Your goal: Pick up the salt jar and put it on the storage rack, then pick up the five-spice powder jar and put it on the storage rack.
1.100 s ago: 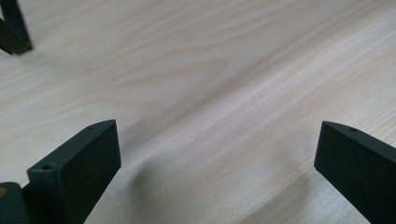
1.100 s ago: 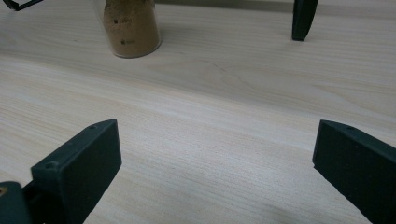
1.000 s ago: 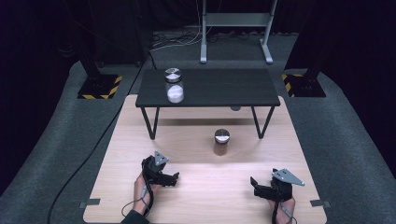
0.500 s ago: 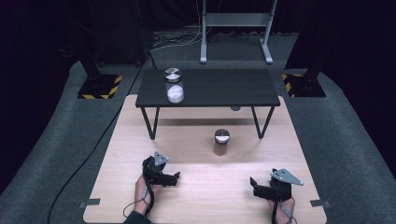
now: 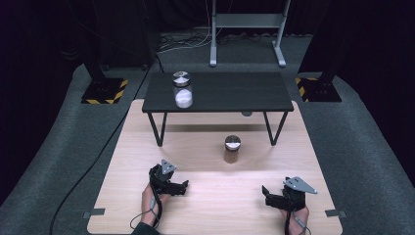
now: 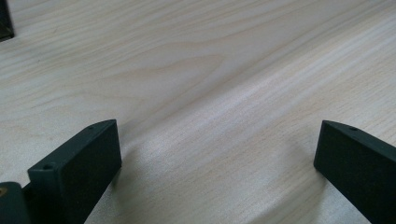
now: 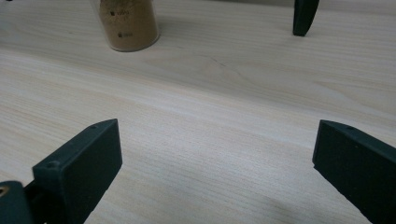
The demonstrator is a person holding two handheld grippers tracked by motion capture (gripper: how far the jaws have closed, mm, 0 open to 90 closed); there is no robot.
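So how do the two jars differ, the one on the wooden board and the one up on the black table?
The jar on the board holds brown powder and stands low on the wooden board, in front of the black table. The jar on the table holds something white and stands raised on the tabletop, farther back and to the left. Both are upright, clear, with round silvery lids, and neither is touched by a gripper.
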